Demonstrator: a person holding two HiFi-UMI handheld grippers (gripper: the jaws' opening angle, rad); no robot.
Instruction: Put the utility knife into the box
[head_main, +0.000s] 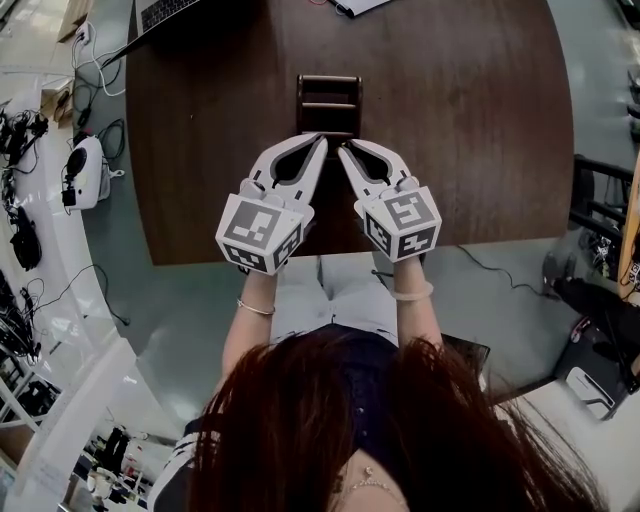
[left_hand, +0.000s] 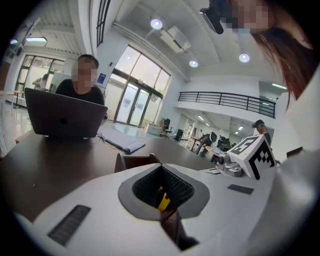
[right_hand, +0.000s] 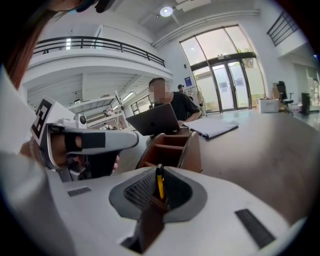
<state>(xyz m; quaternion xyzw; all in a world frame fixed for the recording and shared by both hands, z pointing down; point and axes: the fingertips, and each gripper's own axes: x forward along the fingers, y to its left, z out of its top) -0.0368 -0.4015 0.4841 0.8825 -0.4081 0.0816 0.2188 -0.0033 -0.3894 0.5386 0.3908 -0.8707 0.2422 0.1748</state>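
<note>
A brown wooden box with open compartments stands on the dark table, just beyond both gripper tips. My left gripper and right gripper are side by side at the table's front edge, their tips angled toward each other. In the right gripper view the yellow and black utility knife stands upright between the shut pads, with the box close ahead. The left gripper's jaws are together. A yellow sliver shows in their hollow, and the box is right behind. The head view hides the knife.
At the far side of the table, a person sits behind a laptop next to a closed notebook. On the floor to the left are cables and a white device. The table's front edge lies under the gripper bodies.
</note>
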